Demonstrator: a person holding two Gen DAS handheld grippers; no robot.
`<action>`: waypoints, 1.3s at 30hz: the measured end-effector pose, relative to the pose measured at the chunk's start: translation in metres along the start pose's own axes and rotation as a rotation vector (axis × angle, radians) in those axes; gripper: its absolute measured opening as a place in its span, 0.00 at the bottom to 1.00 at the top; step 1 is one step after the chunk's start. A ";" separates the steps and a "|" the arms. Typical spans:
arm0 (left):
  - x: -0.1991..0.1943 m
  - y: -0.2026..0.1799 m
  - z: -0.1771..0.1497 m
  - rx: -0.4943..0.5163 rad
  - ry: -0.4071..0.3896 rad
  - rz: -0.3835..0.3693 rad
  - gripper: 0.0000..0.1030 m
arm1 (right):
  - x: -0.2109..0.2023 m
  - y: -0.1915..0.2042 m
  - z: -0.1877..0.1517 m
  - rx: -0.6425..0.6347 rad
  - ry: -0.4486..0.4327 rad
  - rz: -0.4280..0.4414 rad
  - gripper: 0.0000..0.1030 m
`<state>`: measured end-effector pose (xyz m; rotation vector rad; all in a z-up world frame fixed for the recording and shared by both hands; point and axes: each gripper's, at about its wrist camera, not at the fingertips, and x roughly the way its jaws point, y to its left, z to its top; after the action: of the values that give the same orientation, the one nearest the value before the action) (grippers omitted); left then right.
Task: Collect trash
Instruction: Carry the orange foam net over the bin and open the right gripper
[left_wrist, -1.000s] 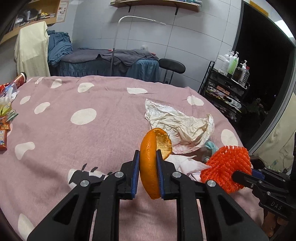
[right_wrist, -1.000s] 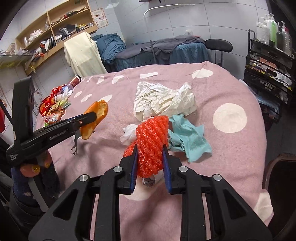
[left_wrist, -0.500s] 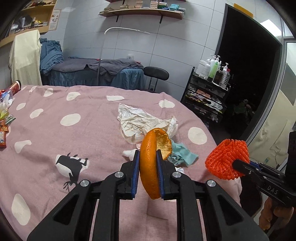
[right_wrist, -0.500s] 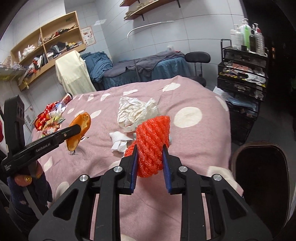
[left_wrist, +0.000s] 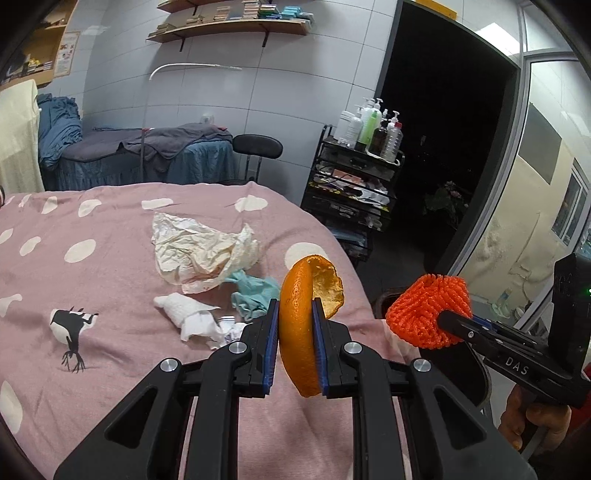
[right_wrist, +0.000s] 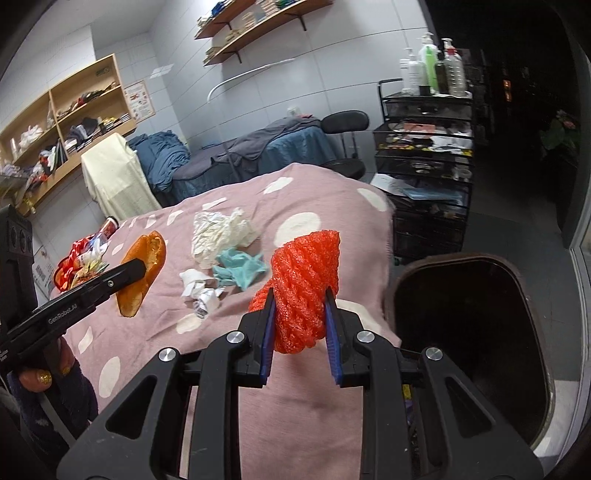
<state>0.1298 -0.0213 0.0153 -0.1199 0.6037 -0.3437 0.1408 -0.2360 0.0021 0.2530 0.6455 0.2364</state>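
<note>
My left gripper is shut on an orange peel, held upright above the near edge of the pink spotted bed cover. My right gripper is shut on a red foam fruit net, held over the cover's right edge beside a dark open bin. From the left wrist view the foam net hangs right of the peel, past the bed's edge. In the right wrist view the peel sits at left. Crumpled white paper, a teal cloth and white tissues lie on the cover.
A black wire trolley with bottles stands behind the bin. Snack wrappers lie at the cover's far left. A black stool and a blue-draped couch stand behind the bed. A person's hand grips the right tool.
Both grippers have swung right and slightly up, carrying the peel and the foam net from over the trash pile to the bed's right edge. The bin has come into the right wrist view.
</note>
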 end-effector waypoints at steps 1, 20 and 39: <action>0.002 -0.005 -0.001 0.008 0.003 -0.009 0.17 | -0.003 -0.005 -0.002 0.010 -0.003 -0.009 0.24; 0.029 -0.073 -0.016 0.108 0.069 -0.122 0.17 | 0.003 -0.106 -0.028 0.147 0.045 -0.285 0.24; 0.051 -0.099 -0.025 0.154 0.125 -0.161 0.17 | 0.017 -0.135 -0.057 0.262 0.072 -0.335 0.80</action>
<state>0.1263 -0.1317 -0.0118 0.0010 0.6902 -0.5557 0.1374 -0.3491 -0.0927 0.3833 0.7796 -0.1631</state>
